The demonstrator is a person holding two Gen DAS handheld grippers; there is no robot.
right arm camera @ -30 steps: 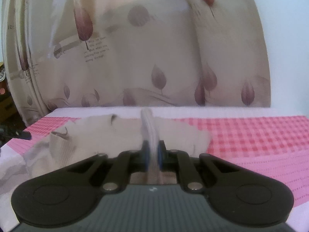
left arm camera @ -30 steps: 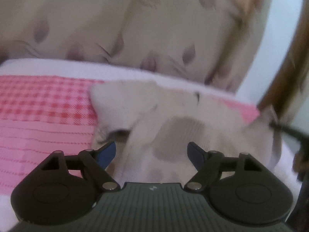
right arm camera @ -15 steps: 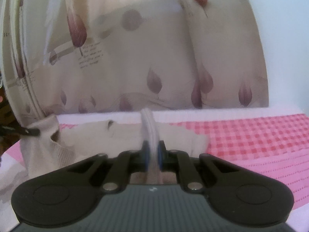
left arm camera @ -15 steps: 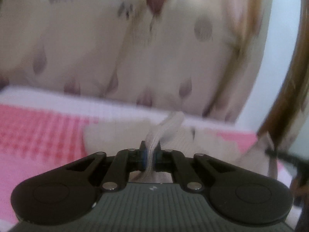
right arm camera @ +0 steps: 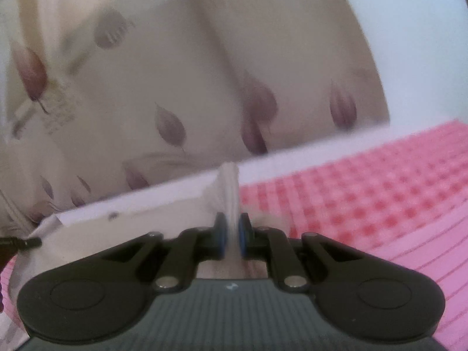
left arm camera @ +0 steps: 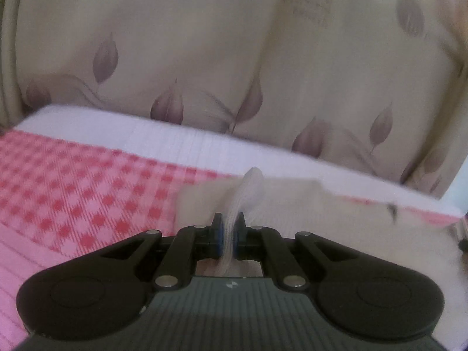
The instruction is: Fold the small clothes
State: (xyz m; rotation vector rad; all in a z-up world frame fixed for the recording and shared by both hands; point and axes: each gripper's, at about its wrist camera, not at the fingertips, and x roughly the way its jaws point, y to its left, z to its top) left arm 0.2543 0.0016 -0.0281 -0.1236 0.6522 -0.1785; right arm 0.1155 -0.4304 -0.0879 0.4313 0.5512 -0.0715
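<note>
— Where does the garment sit for the left gripper?

— A ridge of its pale ribbed cloth stands pinched between the two blue pads, so that gripper is clenched on the garment. The rest of the cloth spreads out to the right and beyond the tips, lying over the pink checked cover of the bed.

— And the pose?

— It points forward and downward toward the far edge of the bed, with the leaf-patterned curtain hanging behind. The view is slightly tilted, the bed edge sloping down to the right.

— Now the right gripper?

— It is the same story: a narrow fold of the pale cloth rises between its pads, gripped tight. Here the garment stretches away to the left, its top edge pulled fairly straight, and at the far left a dark fingertip of the other gripper can be seen at its corner.

— The pose there?

— It is aimed forward and down as well, but rolled, so the bed edge climbs to the right. The checked cover lies bare on the right side. The picture is blurred, so finer detail of the cloth cannot be told.
</note>
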